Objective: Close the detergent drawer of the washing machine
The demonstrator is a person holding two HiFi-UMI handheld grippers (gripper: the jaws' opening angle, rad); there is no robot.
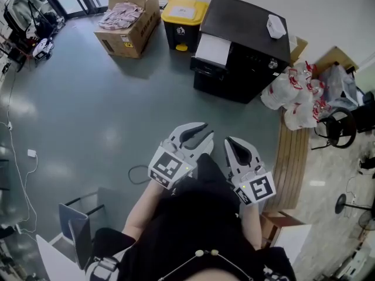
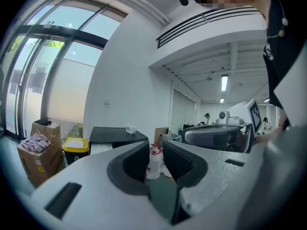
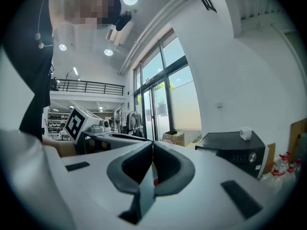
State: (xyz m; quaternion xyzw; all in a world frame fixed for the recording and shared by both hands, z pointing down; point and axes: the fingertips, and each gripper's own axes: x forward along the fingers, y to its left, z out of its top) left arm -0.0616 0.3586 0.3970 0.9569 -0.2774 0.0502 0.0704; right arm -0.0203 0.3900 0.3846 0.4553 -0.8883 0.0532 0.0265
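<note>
My left claw (image 1: 204, 136) stands slightly parted, holding nothing; my right claw (image 1: 233, 143) is closed and empty. The black washing machine (image 1: 249, 37) has its white detergent drawer (image 1: 212, 50) jutting out.

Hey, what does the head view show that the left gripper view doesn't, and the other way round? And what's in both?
Only the head view shows the cable loop on the floor and the wooden bench. Only the left gripper view shows the tall windows, the ceiling lights and a distant person. Both show the black washing machine, the yellow bin, the cardboard box and the white bags.
</note>
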